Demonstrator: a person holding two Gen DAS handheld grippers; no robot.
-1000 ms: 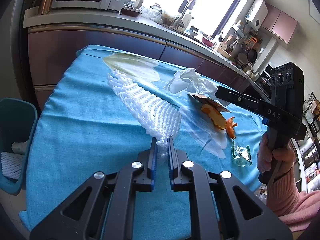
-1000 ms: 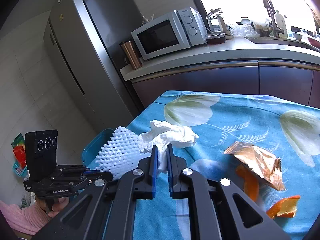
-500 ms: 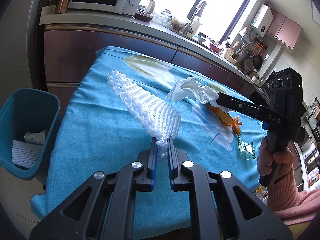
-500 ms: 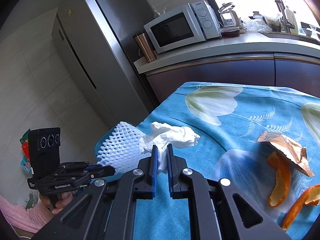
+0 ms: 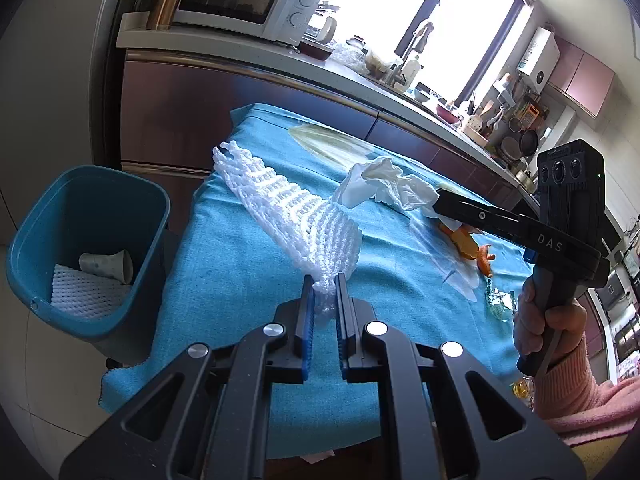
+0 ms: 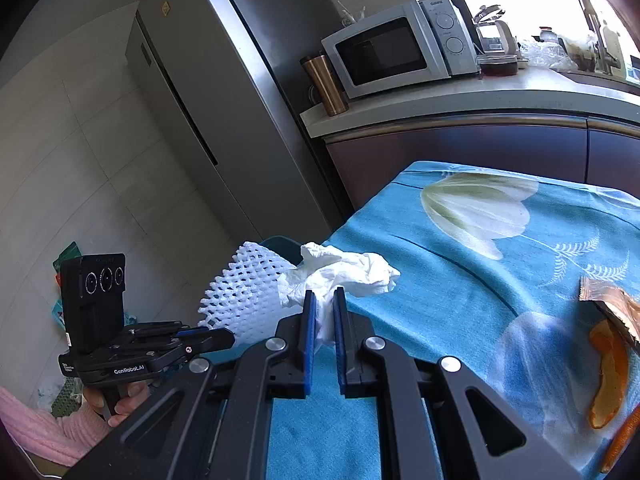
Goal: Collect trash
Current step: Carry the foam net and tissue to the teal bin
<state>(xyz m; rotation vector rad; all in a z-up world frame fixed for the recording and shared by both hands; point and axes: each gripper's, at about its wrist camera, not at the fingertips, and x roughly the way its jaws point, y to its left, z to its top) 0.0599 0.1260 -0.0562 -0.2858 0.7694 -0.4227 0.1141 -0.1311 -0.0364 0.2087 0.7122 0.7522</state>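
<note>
Both held pieces have been carried toward the table's left edge, and the teal bin [image 5: 86, 248], only partly seen before, is now shown whole at the left of the left wrist view. A white foam net [image 5: 296, 216] is clamped in the left gripper [image 5: 323, 300], its length jutting out above the blue tablecloth [image 5: 236, 280]. A crumpled white tissue [image 6: 340, 272] is pinched by the right gripper [image 6: 322, 320] at that view's centre. Orange peels [image 6: 608, 376] and a foil wrapper [image 6: 612, 304] are left at the right edge. The net's free end could be caught on the bin's rim, or the light tissue dropped short if released early. "GenRobot.AI" and "DAS" can be read on the grippers.
</note>
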